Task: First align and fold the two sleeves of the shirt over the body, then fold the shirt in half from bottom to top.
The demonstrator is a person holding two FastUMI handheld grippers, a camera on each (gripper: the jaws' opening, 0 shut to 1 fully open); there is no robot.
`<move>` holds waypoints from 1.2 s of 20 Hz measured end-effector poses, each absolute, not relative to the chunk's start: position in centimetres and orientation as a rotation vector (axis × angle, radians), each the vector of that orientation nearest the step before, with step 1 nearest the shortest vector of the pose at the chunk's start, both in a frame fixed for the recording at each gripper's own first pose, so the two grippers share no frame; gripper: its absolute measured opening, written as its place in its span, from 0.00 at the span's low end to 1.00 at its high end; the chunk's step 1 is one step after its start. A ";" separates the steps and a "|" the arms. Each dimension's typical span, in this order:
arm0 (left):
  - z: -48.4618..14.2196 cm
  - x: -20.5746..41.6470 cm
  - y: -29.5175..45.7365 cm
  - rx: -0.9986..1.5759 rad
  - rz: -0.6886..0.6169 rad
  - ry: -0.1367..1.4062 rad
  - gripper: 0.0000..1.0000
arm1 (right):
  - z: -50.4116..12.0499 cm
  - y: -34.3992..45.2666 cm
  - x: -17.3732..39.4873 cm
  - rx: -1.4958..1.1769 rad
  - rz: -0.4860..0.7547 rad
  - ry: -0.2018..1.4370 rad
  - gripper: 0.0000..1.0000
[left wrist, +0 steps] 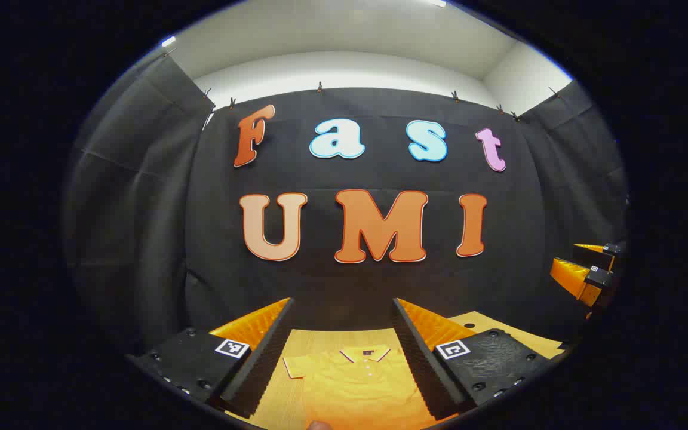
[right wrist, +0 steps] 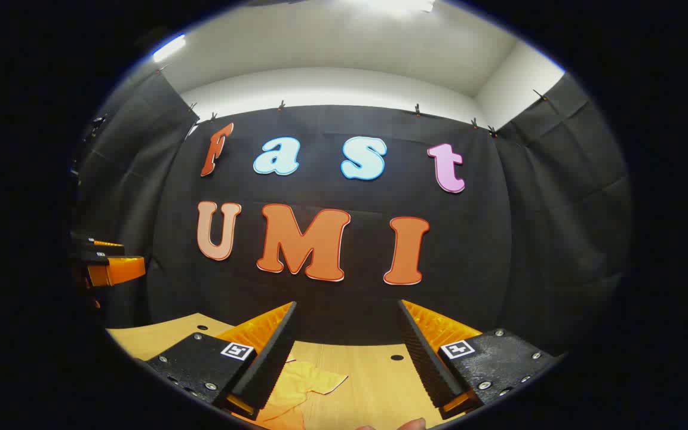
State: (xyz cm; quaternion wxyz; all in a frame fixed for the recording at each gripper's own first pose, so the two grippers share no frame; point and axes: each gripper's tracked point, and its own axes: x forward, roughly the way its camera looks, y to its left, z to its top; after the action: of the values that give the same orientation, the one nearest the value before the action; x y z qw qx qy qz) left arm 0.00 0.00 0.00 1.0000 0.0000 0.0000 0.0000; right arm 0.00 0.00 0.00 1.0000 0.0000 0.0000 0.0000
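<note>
The shirt (left wrist: 359, 382) was seen lying flat on the wooden surface (left wrist: 269, 394) in the left gripper view, its collar (left wrist: 368, 353) turned toward the far wall and a short row of buttons visible below the collar. One short sleeve (left wrist: 294, 365) was spread out to the left of the body, with a pale trim line along its edge. In the right gripper view a rumpled part of the shirt (right wrist: 305, 382), with the same trimmed edge, was seen on the surface near the left finger of the tongs, partly hidden behind that finger.

The left tongs (left wrist: 344, 352) were held above the shirt with the fingers spread wide and nothing between them; the garment was seen through the gap, untouched. The right tongs (right wrist: 347, 355) were likewise spread apart over bare wood (right wrist: 374, 382), gripping nothing, with the shirt lying off to the left of the gap.

Small dark holes (right wrist: 397, 358) were seen in the surface. At the bottom edge of each view the tip of a finger (right wrist: 412, 424) of the person was just visible. In the left gripper view the other tongs were seen far off at the right edge, and in the right gripper view the other tongs appeared at the left edge, both raised clear of the surface.
</note>
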 end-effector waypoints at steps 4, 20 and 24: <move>-0.7 3.1 -0.4 -0.013 0.058 0.015 0.98 | -1.4 2.5 3.8 0.042 0.108 0.019 0.98; -4.5 10.0 0.4 -0.094 -0.067 0.043 0.98 | -6.1 8.2 7.4 0.067 0.081 0.140 0.98; -5.4 10.2 0.7 -0.070 -0.088 0.060 0.98 | -9.3 8.4 8.0 0.072 0.050 0.256 0.98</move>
State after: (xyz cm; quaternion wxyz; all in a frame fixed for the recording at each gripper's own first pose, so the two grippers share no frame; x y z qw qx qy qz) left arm 10.18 0.71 -5.41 0.9980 -0.0350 0.0300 -0.0442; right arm 8.05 8.36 -9.31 0.9908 0.0359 0.1278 0.0251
